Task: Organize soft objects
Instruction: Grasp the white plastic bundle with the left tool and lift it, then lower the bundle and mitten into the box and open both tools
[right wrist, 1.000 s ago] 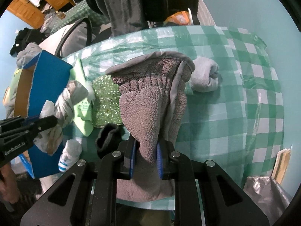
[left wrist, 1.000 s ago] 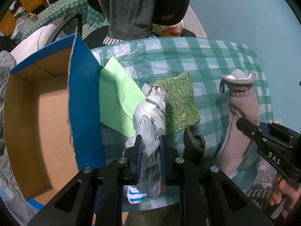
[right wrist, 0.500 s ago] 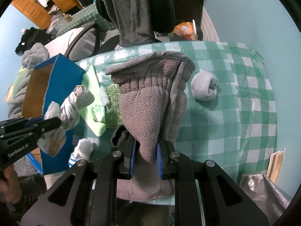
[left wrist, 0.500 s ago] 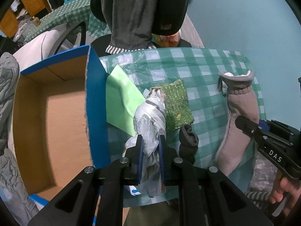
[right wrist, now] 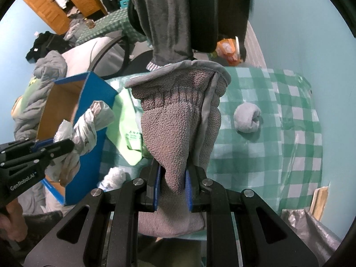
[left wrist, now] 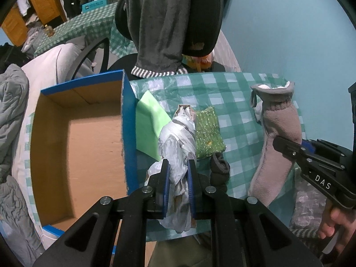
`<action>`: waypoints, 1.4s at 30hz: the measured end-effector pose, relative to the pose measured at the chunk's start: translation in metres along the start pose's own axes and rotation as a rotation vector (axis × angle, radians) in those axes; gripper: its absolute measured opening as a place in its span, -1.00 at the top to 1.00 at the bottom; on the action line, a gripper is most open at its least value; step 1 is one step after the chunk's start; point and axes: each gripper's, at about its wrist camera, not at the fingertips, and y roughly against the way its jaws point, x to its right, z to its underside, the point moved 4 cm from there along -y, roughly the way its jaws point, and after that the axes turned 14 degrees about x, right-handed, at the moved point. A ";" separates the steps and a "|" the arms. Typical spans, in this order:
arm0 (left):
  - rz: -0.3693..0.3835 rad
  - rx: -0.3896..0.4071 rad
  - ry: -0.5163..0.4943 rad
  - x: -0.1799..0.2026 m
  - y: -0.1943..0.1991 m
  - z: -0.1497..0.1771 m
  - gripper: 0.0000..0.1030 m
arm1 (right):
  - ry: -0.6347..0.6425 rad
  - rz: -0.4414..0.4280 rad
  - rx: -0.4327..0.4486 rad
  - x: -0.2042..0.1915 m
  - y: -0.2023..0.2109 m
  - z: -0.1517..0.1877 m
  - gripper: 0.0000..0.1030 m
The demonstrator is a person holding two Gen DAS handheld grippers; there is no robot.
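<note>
My left gripper (left wrist: 178,173) is shut on a crumpled white plastic bag (left wrist: 178,138) and holds it above the table's front edge, just right of the open blue cardboard box (left wrist: 77,138). My right gripper (right wrist: 172,178) is shut on a grey-brown fleece sock (right wrist: 178,120) and holds it upright above the checked table (right wrist: 278,146). The sock also shows in the left wrist view (left wrist: 276,133), and the bag in the right wrist view (right wrist: 89,122). On the table lie a green glittery cloth (left wrist: 208,131), a dark rolled sock (left wrist: 219,169), a grey rolled sock (right wrist: 248,116) and a white rolled sock (right wrist: 113,176).
A light green sheet (left wrist: 151,122) lies between the box and the glittery cloth. A chair draped with a grey garment (left wrist: 162,22) stands behind the table. A teal wall (left wrist: 289,33) is at the right. Grey bedding (left wrist: 11,111) lies left of the box.
Both grippers have risen and drawn back with their loads. More of the box's inside and the grey rolled sock have come into view.
</note>
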 end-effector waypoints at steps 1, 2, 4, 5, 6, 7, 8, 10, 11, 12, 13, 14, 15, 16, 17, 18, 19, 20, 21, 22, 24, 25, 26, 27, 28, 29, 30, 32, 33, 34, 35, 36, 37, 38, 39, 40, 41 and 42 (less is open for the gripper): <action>-0.001 0.005 0.003 -0.001 0.003 -0.001 0.73 | 0.003 -0.003 0.002 -0.002 0.001 -0.002 0.68; -0.002 0.008 0.005 -0.002 0.005 -0.001 0.73 | 0.006 -0.006 0.004 -0.004 0.002 -0.002 0.68; -0.003 0.016 0.015 -0.006 0.010 -0.002 0.73 | 0.014 -0.013 0.009 -0.008 0.004 -0.006 0.68; -0.003 0.021 0.019 -0.008 0.013 -0.003 0.73 | 0.019 -0.018 0.011 -0.010 0.005 -0.008 0.68; -0.004 0.028 0.024 -0.010 0.016 -0.004 0.73 | 0.023 -0.023 0.013 -0.012 0.006 -0.009 0.68; -0.006 0.033 0.027 -0.011 0.018 -0.004 0.73 | 0.026 -0.027 0.017 -0.015 0.007 -0.010 0.68; -0.007 0.037 0.031 -0.013 0.021 -0.005 0.73 | 0.030 -0.032 0.019 -0.017 0.008 -0.011 0.68; -0.010 0.044 0.040 -0.016 0.024 -0.006 0.73 | 0.038 -0.042 0.022 -0.023 0.009 -0.014 0.68; -0.014 0.048 0.044 -0.019 0.026 -0.007 0.73 | 0.041 -0.047 0.023 -0.025 0.009 -0.014 0.68; -0.017 0.051 0.047 -0.020 0.027 -0.007 0.73 | 0.046 -0.053 0.023 -0.029 0.010 -0.015 0.68; -0.020 0.053 0.050 -0.022 0.029 -0.007 0.73 | 0.049 -0.056 0.024 -0.032 0.009 -0.016 0.68; -0.022 0.056 0.054 -0.023 0.030 -0.007 0.73 | 0.053 -0.061 0.024 -0.035 0.009 -0.017 0.68; -0.025 0.058 0.058 -0.026 0.031 -0.007 0.73 | 0.060 -0.068 0.025 -0.039 0.009 -0.018 0.68; -0.027 0.060 0.061 -0.028 0.032 -0.007 0.73 | 0.065 -0.073 0.025 -0.042 0.008 -0.019 0.68; -0.030 0.062 0.065 -0.030 0.033 -0.007 0.73 | 0.071 -0.079 0.025 -0.046 0.008 -0.020 0.68; -0.033 0.064 0.070 -0.033 0.035 -0.007 0.73 | 0.076 -0.084 0.026 -0.050 0.008 -0.019 0.68; -0.036 0.066 0.074 -0.035 0.036 -0.007 0.73 | 0.080 -0.088 0.027 -0.053 0.008 -0.020 0.68; -0.039 0.069 0.080 -0.037 0.037 -0.006 0.73 | 0.086 -0.093 0.027 -0.057 0.007 -0.021 0.68; -0.042 0.072 0.084 -0.039 0.038 -0.006 0.73 | 0.091 -0.100 0.027 -0.061 0.007 -0.022 0.68; -0.045 0.075 0.089 -0.041 0.039 -0.006 0.73 | 0.096 -0.104 0.027 -0.064 0.006 -0.023 0.68; -0.050 0.079 0.100 -0.046 0.042 -0.005 0.73 | 0.108 -0.115 0.027 -0.070 0.005 -0.025 0.68; -0.053 0.083 0.106 -0.048 0.045 -0.004 0.73 | 0.113 -0.120 0.028 -0.073 0.004 -0.025 0.68; -0.055 0.084 0.112 -0.051 0.047 -0.003 0.73 | 0.118 -0.125 0.028 -0.076 0.004 -0.026 0.68; -0.059 0.088 0.119 -0.054 0.048 -0.003 0.74 | 0.124 -0.131 0.028 -0.080 0.003 -0.027 0.68; -0.061 0.090 0.123 -0.056 0.050 -0.003 0.73 | 0.128 -0.135 0.027 -0.083 0.002 -0.028 0.68; -0.064 0.092 0.128 -0.059 0.051 -0.003 0.73 | 0.133 -0.140 0.027 -0.087 0.002 -0.028 0.68; -0.068 0.094 0.133 -0.062 0.053 -0.002 0.74 | 0.138 -0.146 0.026 -0.090 0.001 -0.030 0.68; -0.076 0.099 0.143 -0.068 0.056 0.000 0.74 | 0.147 -0.157 0.024 -0.096 0.000 -0.031 0.68; -0.080 0.101 0.151 -0.072 0.057 0.000 0.74 | 0.152 -0.163 0.024 -0.100 -0.001 -0.032 0.68; -0.083 0.102 0.156 -0.074 0.058 0.001 0.74 | 0.158 -0.170 0.023 -0.104 -0.002 -0.033 0.68; -0.087 0.103 0.161 -0.077 0.059 0.002 0.74 | 0.163 -0.175 0.023 -0.108 -0.002 -0.033 0.68; -0.092 0.104 0.167 -0.081 0.060 0.003 0.74 | 0.169 -0.183 0.021 -0.112 -0.003 -0.034 0.68; -0.096 0.105 0.172 -0.084 0.061 0.004 0.74 | 0.172 -0.188 0.020 -0.115 -0.004 -0.034 0.68; -0.101 0.105 0.178 -0.087 0.061 0.005 0.74 | 0.177 -0.195 0.019 -0.120 -0.005 -0.034 0.68; -0.104 0.106 0.183 -0.090 0.063 0.006 0.74 | 0.182 -0.202 0.018 -0.124 -0.006 -0.035 0.68; -0.107 0.107 0.187 -0.093 0.063 0.007 0.74 | 0.187 -0.208 0.017 -0.128 -0.007 -0.036 0.68; -0.111 0.108 0.191 -0.096 0.064 0.007 0.74 | 0.192 -0.214 0.015 -0.132 -0.008 -0.037 0.68; -0.116 0.109 0.197 -0.100 0.065 0.008 0.74 | 0.199 -0.222 0.014 -0.138 -0.009 -0.037 0.68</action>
